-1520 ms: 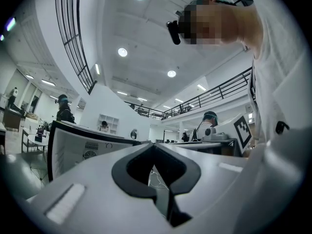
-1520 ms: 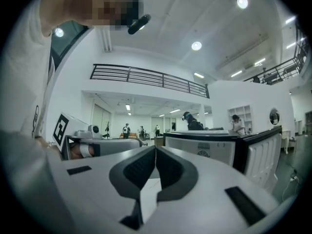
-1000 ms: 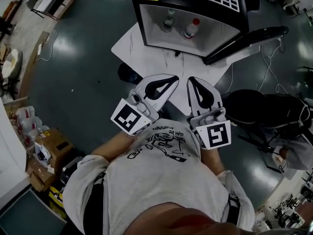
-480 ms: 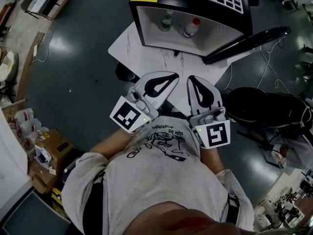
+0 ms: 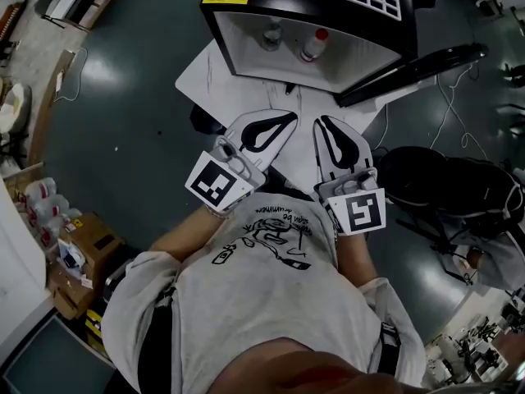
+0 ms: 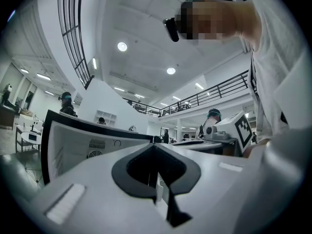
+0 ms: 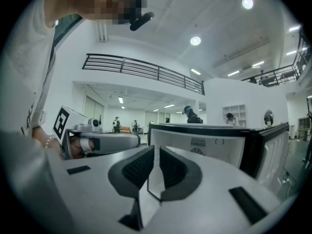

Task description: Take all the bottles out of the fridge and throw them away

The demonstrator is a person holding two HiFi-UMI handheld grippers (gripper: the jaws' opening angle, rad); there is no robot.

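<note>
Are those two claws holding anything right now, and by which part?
Nothing. The left gripper and the right gripper are both shut and empty, short of the fridge.

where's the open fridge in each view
Head view: fridge at top centre, open side facing the person.
Left gripper view: fridge left of centre, beyond the jaws.
Right gripper view: fridge centre-right, beyond the jaws.
Shared landmark: the round vent on its back wall, in both gripper views.
</note>
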